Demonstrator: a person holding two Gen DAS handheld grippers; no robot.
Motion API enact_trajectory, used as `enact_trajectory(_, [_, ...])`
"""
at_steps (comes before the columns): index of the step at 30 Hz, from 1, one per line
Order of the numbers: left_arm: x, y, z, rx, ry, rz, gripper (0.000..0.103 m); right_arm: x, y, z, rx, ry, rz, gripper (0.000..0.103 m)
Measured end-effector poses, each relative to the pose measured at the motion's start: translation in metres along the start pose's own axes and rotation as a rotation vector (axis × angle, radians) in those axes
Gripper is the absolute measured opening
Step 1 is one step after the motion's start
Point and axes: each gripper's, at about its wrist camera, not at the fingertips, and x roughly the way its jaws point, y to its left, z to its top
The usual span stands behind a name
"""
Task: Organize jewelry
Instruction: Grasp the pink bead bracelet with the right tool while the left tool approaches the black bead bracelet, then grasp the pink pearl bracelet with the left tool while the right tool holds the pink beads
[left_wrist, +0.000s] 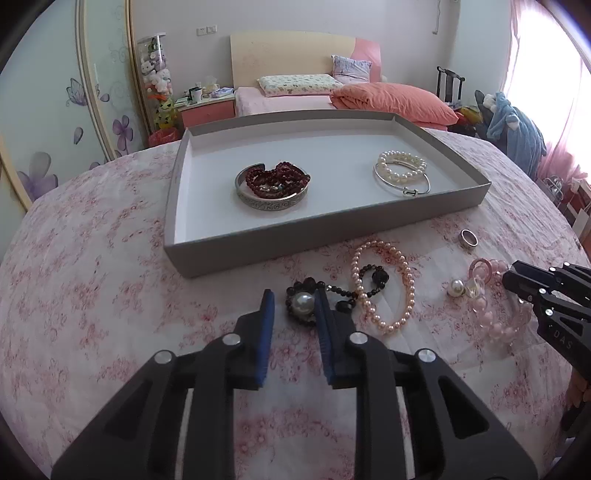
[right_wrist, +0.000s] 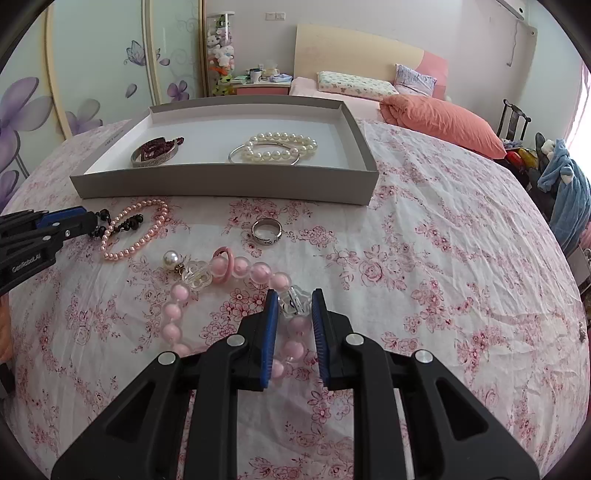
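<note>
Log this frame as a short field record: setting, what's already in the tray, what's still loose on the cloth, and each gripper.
setting: floral cloth, bedroom behind
tray: red bead bracelet in silver bangle; white pearl bracelet
loose: pink pearl necklace, silver ring, pearl earring
left gripper: jaws around black bead piece with pearl
right gripper: jaws around pink bead bracelet

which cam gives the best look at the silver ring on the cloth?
Right wrist. The silver ring lies near centre, unobstructed, its whole band visible with faint markings on its outer face. In the left wrist view the same ring sits far right, smaller and more distorted.
</note>
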Motion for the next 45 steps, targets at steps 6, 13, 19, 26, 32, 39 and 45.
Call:
enact_trajectory(6, [0.000,-0.010,-0.002,0.075,0.004,0.034,0.014,0.000,0.000,-0.001,-0.002,0.000,0.002,0.020])
enact_trajectory(13, [-0.007,0.027,-0.008,-0.008,0.014,0.066,0.014,0.000,-0.001,-0.001,0.000,0.000,0.007,0.020])
enact_trajectory(19, [-0.024,0.041,-0.012,-0.059,-0.035,-0.015,0.029,0.000,-0.001,-0.001,0.002,0.000,0.008,0.020])
enact_trajectory(26, [-0.025,0.026,-0.016,0.005,-0.032,0.036,0.043,0.000,-0.001,-0.001,0.001,0.000,0.007,0.020])
enact_trajectory(32, [-0.015,0.024,-0.012,-0.007,-0.012,0.037,0.030,0.000,-0.001,-0.001,0.002,0.000,0.009,0.020])
enact_trajectory(39, [-0.010,0.019,-0.012,0.008,0.006,0.047,0.015,-0.001,-0.001,-0.001,0.004,0.001,0.012,0.020])
enact_trajectory(45, [-0.005,0.018,-0.012,0.010,0.022,0.063,0.016,0.000,-0.001,-0.001,0.006,0.002,0.014,0.020])
